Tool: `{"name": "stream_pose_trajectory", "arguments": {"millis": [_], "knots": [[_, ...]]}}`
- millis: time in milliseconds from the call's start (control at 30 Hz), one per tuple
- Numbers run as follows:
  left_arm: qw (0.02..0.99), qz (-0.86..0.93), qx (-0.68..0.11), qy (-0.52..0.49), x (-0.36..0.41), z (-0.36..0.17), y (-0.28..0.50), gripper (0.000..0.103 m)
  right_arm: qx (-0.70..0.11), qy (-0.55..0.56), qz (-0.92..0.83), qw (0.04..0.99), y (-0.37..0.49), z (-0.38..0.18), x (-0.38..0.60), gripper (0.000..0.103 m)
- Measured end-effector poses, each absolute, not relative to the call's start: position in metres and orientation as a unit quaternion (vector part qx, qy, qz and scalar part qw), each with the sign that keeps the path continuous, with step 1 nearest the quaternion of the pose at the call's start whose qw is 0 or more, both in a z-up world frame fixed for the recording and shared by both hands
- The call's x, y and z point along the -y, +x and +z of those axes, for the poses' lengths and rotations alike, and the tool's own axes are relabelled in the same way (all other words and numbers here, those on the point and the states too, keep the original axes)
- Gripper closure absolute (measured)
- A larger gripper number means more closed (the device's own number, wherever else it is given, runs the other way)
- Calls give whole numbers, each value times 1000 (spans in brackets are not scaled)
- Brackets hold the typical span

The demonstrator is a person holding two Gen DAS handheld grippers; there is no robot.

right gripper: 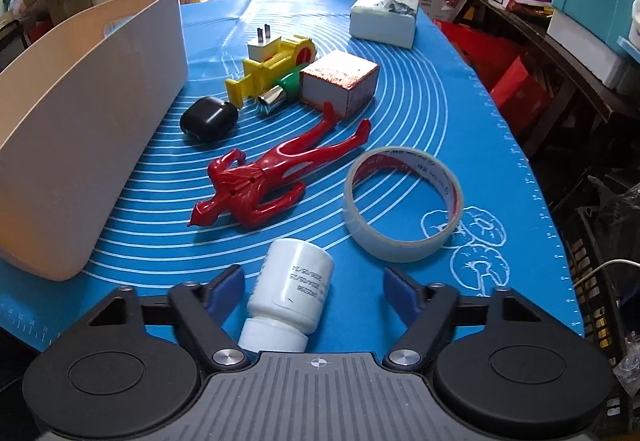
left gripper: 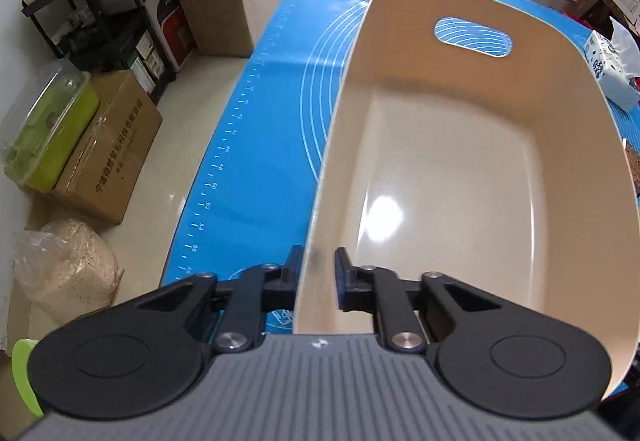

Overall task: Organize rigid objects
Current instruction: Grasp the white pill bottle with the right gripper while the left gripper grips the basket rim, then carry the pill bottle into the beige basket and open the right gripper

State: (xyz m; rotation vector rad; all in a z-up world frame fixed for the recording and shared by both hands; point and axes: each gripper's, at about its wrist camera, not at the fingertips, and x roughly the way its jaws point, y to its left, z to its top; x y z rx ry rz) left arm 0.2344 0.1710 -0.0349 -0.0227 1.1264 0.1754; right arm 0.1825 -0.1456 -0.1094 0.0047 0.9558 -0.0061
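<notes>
Left tongs (left gripper: 318, 273) pinch the bin (left gripper: 472, 169) wall to steady it; right tongs (right gripper: 314, 291) straddle the bottle (right gripper: 290, 295) near the mat's (right gripper: 460, 121) edge, half-wide, not gripping.

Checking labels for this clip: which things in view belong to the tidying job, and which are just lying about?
Job:
- beige bin, left gripper shut on its wall
- white bottle between the right gripper fingers
- red figure
- tape roll
- black case
- yellow toy
- foam block

Lying about:
- tissue box
- cardboard boxes

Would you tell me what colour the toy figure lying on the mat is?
Red toy figure, seen best in the right wrist view.
</notes>
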Motion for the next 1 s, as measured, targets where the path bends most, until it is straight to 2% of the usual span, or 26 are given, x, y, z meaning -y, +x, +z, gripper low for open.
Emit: {"name": "stream_pose_trajectory", "arguments": {"millis": [67, 100, 167, 367, 733, 1000], "knots": [[843, 76, -532, -25, -174, -32, 234, 92, -465, 3, -3, 885, 185, -111, 144, 43], [844, 75, -531, -30, -175, -31, 236, 92, -470, 4, -4, 883, 186, -112, 143, 53], [844, 77, -530, -33, -176, -31, 237, 92, -473, 9, -3, 881, 187, -113, 143, 59], [845, 80, -527, -37, -177, -32, 242, 92, -444, 0, -7, 896, 182, -98, 144, 59], [848, 82, -523, -30, -175, -32, 241, 92, -337, 14, 54, 940, 225, -17, 102, 59], [849, 80, -521, -35, -177, -33, 241, 92, -320, 18, 116, 940, 260, 5, 50, 59]]}}
